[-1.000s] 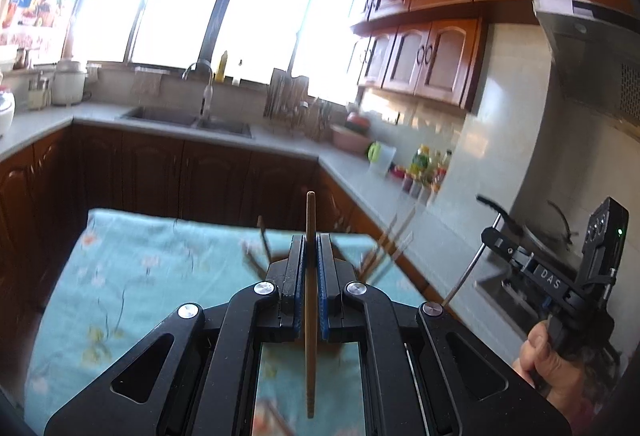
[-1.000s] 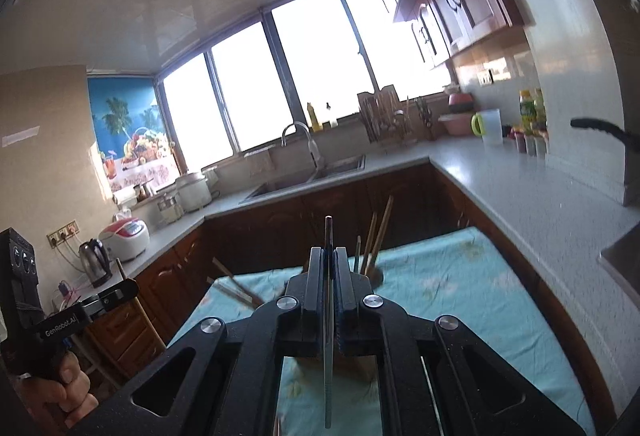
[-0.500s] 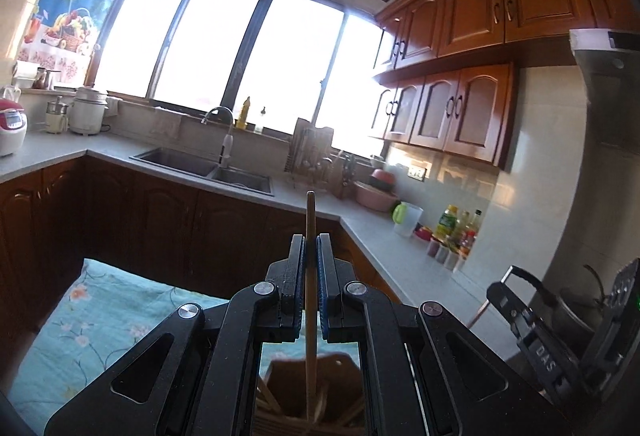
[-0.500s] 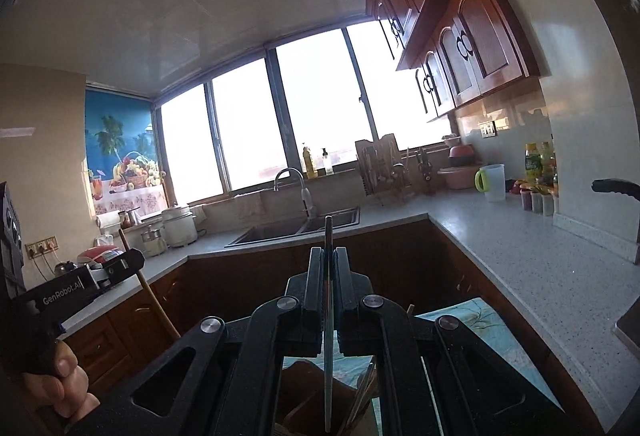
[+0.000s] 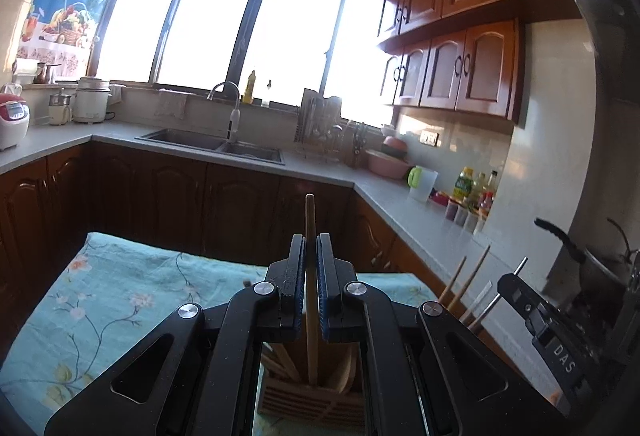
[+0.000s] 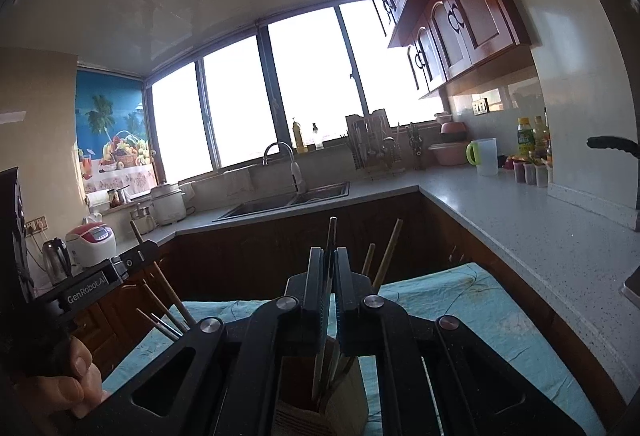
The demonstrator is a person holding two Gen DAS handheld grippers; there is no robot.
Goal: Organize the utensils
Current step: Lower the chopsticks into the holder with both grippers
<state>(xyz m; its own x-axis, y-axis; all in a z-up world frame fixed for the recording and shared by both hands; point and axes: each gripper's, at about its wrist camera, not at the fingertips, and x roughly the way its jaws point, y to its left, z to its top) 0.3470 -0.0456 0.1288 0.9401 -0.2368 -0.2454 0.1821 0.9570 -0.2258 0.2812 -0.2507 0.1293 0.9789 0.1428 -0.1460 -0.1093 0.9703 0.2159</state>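
Observation:
My left gripper [image 5: 311, 248] is shut on a wooden chopstick [image 5: 310, 276] that stands upright with its lower end inside a wooden slatted utensil holder [image 5: 312, 396] on the teal floral cloth [image 5: 100, 300]. My right gripper [image 6: 329, 260] is shut on a thin metal utensil [image 6: 326, 320] whose lower end reaches into the holder [image 6: 340, 388]. Other chopsticks [image 6: 390, 252] lean in the holder. The left gripper [image 6: 120, 268] shows at the left of the right wrist view, and the right gripper [image 5: 532, 300] at the right of the left wrist view.
A grey L-shaped counter [image 6: 540, 228] with dark wooden cabinets runs behind and to the right. It carries a sink [image 5: 216, 143], a dish rack [image 5: 320, 131], a cup [image 6: 486, 155] and bottles [image 5: 476, 191]. A pot with a black handle [image 5: 560, 236] stands at the right.
Both grippers have lowered and tilted down; the table cloth has come back into view. The chopstick and the metal utensil now reach deeper into the holder.

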